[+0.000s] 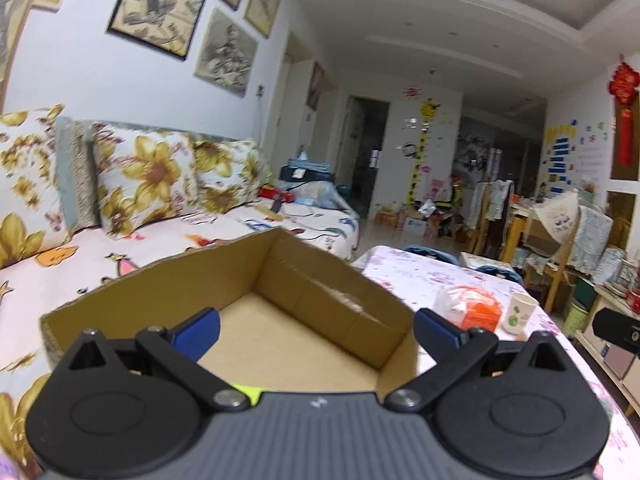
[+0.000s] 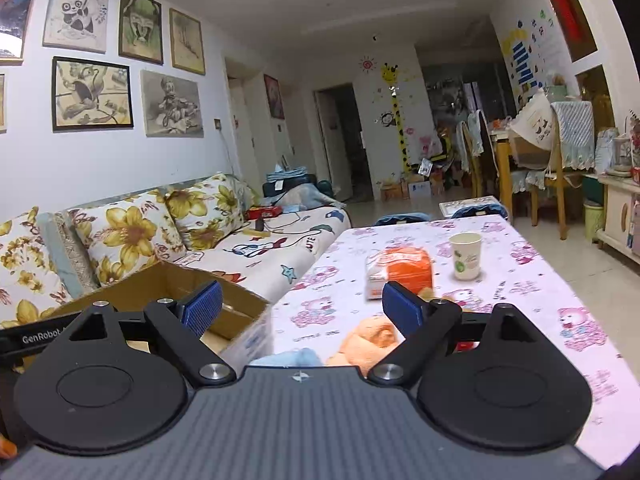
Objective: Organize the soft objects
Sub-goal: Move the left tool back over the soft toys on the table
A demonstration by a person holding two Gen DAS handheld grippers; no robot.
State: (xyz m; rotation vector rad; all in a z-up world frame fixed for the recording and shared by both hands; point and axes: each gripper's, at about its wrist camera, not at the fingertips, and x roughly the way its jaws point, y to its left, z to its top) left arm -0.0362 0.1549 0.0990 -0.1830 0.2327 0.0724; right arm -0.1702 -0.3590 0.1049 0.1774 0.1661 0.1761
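An open cardboard box (image 1: 312,280) stands at the table's left edge by the sofa; its floor looks bare except for a yellow-green bit (image 1: 249,393) under the gripper body. My left gripper (image 1: 316,332) is open and empty, held over the box. The box also shows in the right wrist view (image 2: 240,308). My right gripper (image 2: 302,312) is open and empty above the table. An orange plush toy (image 2: 368,340) and a light blue soft item (image 2: 296,358) lie just below it, partly hidden by the gripper body.
An orange-and-white tissue pack (image 2: 400,270) and a paper cup (image 2: 465,255) stand on the table with the pink bear cloth (image 2: 540,300). A sofa with flowered cushions (image 2: 132,232) runs along the left. Chairs and a cabinet stand at the right.
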